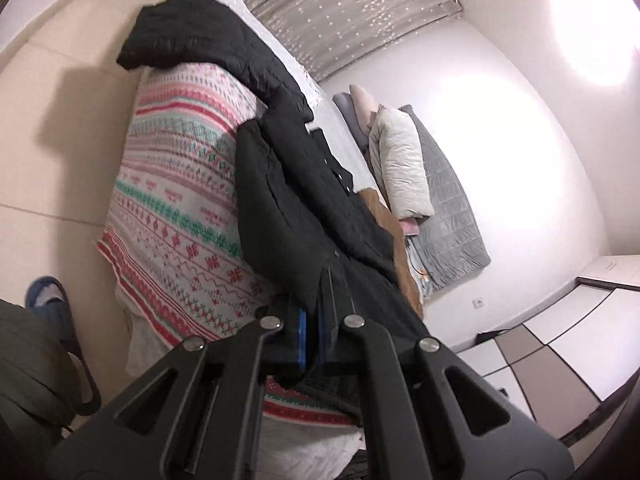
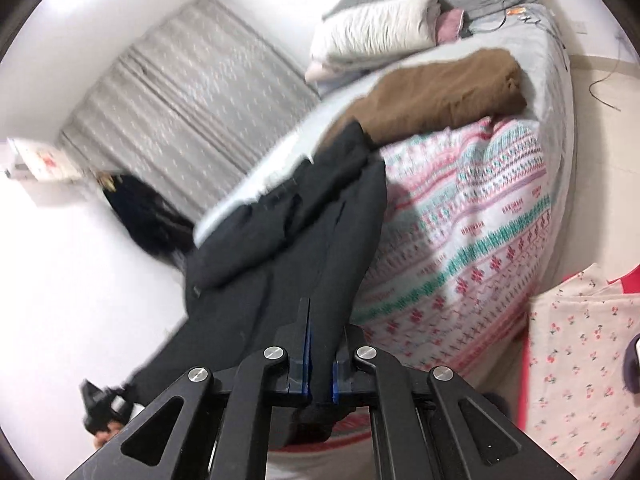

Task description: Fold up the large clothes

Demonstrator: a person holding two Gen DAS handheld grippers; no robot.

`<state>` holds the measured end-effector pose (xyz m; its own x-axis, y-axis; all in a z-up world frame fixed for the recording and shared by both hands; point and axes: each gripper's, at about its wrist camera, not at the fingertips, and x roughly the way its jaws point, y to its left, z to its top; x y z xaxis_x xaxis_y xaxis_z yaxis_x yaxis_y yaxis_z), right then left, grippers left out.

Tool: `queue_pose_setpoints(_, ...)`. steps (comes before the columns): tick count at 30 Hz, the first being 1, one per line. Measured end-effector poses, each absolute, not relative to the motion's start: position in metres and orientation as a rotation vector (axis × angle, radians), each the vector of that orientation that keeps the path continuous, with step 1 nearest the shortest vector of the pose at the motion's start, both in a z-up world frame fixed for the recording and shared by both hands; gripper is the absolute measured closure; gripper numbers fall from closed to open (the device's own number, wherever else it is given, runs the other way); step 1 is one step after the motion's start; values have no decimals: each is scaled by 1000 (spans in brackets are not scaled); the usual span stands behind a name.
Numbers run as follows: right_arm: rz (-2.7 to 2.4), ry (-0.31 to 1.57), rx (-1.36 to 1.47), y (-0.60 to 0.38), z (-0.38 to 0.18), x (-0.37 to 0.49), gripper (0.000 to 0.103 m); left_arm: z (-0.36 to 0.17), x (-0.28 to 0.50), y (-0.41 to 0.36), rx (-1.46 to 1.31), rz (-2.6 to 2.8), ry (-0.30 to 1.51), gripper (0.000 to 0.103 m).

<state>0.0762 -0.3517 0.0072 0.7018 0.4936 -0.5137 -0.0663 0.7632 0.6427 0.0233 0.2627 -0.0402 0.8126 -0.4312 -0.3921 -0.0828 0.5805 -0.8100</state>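
Observation:
A large black padded coat (image 1: 296,208) lies stretched over the bed on a pink, green and white patterned blanket (image 1: 180,200). My left gripper (image 1: 314,320) is shut on the coat's edge, with the fabric pinched between the blue pads. In the right wrist view the same coat (image 2: 288,240) runs from my right gripper (image 2: 320,344) toward the bed's middle. The right gripper is shut on another part of the coat's edge. The far left end of the coat hangs off, held by the other gripper (image 2: 104,404).
A brown garment (image 2: 436,92) lies on the bed beyond the coat. A white pillow (image 2: 376,32) and a grey quilt (image 1: 444,208) lie at the head. A blue slipper (image 1: 52,304) is on the floor. A floral cloth (image 2: 580,360) lies at right.

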Motion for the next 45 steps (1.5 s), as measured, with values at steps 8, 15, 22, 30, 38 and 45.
queue_pose_setpoints(8, 382, 587, 673, -355, 56, 32, 97, -4, -19, 281, -925, -185, 510, 99)
queue_pose_setpoints(15, 404, 520, 658, -356, 85, -17, 97, 14, -53, 273, -844, -218, 515, 99)
queue_pose_setpoints(22, 328, 616, 688, -354, 56, -13, 97, -2, -42, 266, -790, -167, 575, 98)
queue_pose_setpoints(30, 382, 506, 777, -360, 56, -25, 97, 18, -58, 274, -829, -210, 477, 99)
queue_pose_setpoints(38, 440, 360, 773, -360, 104, -57, 97, 51, -82, 271, -831, -260, 364, 99)
queue_pose_setpoints(45, 387, 258, 705, -370, 148, -84, 97, 75, -84, 264, -773, -287, 321, 98)
